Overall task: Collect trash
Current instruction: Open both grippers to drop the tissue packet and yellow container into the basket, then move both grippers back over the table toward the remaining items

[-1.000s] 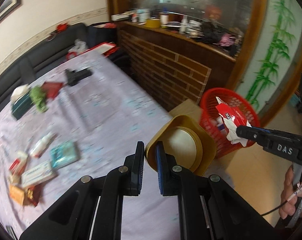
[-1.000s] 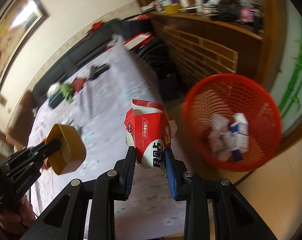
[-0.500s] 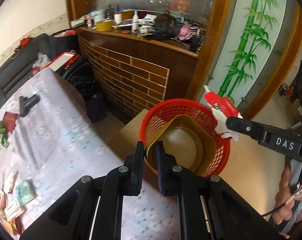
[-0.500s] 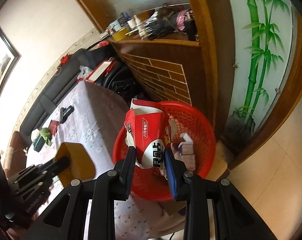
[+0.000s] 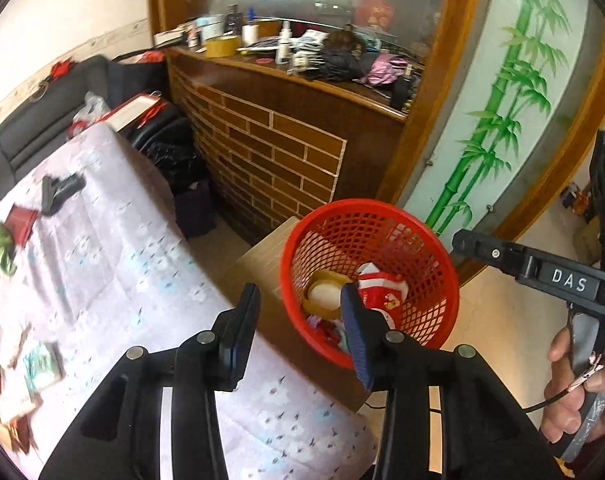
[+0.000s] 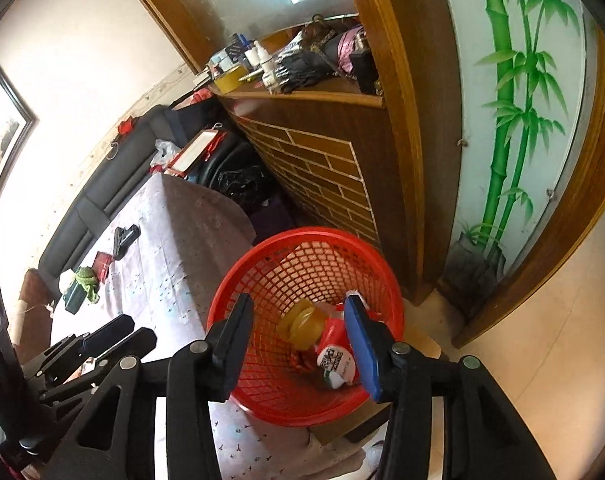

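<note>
both pieces of trash have left the grippers since a second ago: the mustard-yellow plastic tub that the left gripper pinched and the crumpled red-and-white paper carton that the right gripper pinched now lie inside the round red plastic mesh basket. both grippers have also swung from over the lilac flower-printed cloth-covered surface to the basket.

the left gripper's jaws are opening, spread apart with nothing between them; the tub lies below and just beyond its fingertips, the carton touching the tub on the side of the blue-padded finger. the right gripper's jaws are opening too, apart and empty; in its own view the tub sits beneath the gap between the fingers, and the carton lies right next to the blue pad, lower in the basket.

the right gripper hovers beyond the basket's far rim, a person's hand at its handle.
</note>
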Demonstrator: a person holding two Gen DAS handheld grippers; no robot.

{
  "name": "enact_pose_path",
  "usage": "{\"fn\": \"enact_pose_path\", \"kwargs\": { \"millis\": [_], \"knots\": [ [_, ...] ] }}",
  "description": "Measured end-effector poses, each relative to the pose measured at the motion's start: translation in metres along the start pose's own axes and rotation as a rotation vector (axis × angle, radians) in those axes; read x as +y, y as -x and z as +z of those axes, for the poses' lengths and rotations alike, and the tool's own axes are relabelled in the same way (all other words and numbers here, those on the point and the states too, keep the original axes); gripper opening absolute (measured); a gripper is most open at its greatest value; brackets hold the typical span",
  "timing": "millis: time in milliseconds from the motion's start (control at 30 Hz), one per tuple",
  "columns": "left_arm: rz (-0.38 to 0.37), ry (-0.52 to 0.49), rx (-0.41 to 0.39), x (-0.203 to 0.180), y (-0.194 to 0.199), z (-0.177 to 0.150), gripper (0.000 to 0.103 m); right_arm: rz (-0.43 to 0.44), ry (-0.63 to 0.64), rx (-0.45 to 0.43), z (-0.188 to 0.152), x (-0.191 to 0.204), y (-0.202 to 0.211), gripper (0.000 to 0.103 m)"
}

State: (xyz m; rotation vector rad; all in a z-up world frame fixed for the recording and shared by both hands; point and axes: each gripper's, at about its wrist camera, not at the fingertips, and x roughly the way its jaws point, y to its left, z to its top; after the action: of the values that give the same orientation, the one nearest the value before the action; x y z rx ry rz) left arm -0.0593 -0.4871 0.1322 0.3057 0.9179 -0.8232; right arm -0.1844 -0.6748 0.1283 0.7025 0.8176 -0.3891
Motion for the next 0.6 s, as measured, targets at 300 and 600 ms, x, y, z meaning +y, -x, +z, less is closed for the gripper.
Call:
{"fn": "enact_pose_path", "kwargs": {
  "millis": [300,600],
  "knots": [
    [0.07,0.133,-0.003,0.058,0.031,-0.039,0.043,0.062,0.104,0.073,-0.025,0.047,-0.022,0.051],
    [0.156,0.285,-0.007,0.132,0.076,-0.093,0.043,0.159,0.28,0.131,-0.065,0.136,-0.04,0.051]
  ]
}}
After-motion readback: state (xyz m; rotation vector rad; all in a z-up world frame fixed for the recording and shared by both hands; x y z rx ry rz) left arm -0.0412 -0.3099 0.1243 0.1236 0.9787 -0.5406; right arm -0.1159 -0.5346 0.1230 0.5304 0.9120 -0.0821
